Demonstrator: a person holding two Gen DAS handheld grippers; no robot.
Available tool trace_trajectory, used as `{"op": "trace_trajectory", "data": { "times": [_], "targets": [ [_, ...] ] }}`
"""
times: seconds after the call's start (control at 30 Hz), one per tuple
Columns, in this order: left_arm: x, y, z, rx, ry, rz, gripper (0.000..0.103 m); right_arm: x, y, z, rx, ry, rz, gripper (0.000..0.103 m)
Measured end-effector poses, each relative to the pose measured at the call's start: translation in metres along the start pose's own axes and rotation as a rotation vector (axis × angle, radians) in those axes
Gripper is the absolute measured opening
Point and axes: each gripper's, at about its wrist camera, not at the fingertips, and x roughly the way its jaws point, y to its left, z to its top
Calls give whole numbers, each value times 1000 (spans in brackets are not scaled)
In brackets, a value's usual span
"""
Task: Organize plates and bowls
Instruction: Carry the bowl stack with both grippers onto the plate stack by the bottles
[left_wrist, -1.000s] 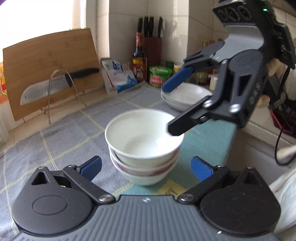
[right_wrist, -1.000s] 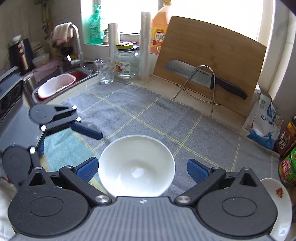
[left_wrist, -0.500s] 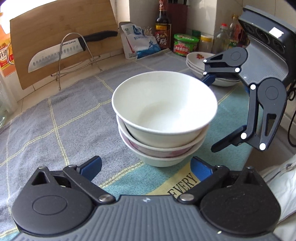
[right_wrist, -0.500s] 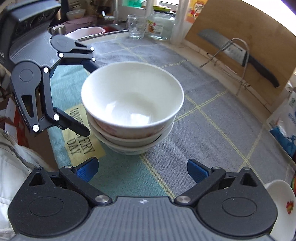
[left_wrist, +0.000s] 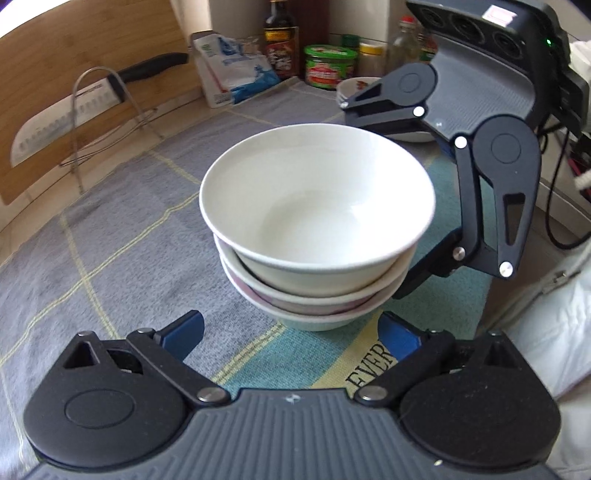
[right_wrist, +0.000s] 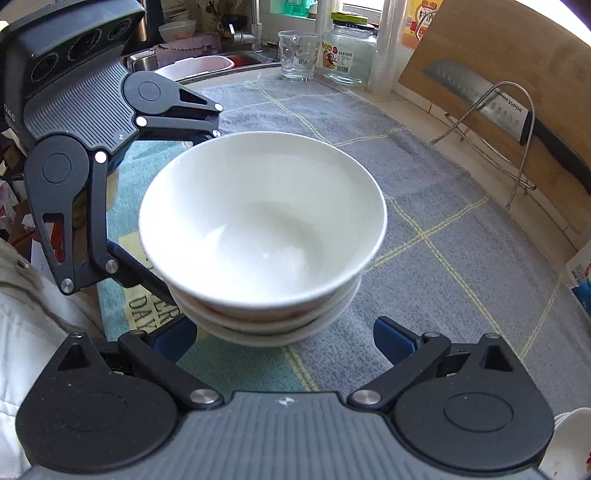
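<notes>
Centrally, stack of bowls (left_wrist: 317, 236) on grey checked cloth (left_wrist: 129, 236) over the table, bare cloth toward the knife stand (right_wrist: 491, 136). Left hand-held gripper (left_wrist: 291, 328) and right hand-held gripper (right_wrist: 284, 336) flank the stack, both spread wide, holding nothing; contact unclear. Knife (right_wrist: 480, 99) reads "SUPOR"; mat (left_wrist: 369, 362) shows "EVER".

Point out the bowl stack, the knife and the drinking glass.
bowl stack (left_wrist: 317, 206), left wrist view, inside of top bowl
knife (left_wrist: 55, 125), left wrist view, blade
drinking glass (right_wrist: 298, 55), right wrist view, side wall
</notes>
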Motion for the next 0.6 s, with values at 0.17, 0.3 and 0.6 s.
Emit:
{"op": "trace_trajectory", "data": {
  "times": [0.17,0.3,0.6],
  "targets": [
    [2,10,3,105,-27,-97,97,1,3,10,25,24,-11,103],
    [8,18,9,173,-25,-157,92,4,7,14,20,49,-25,102],
    [13,20,17,280,-8,-222,92,6,2,13,2,68,10,99]
  ]
}}
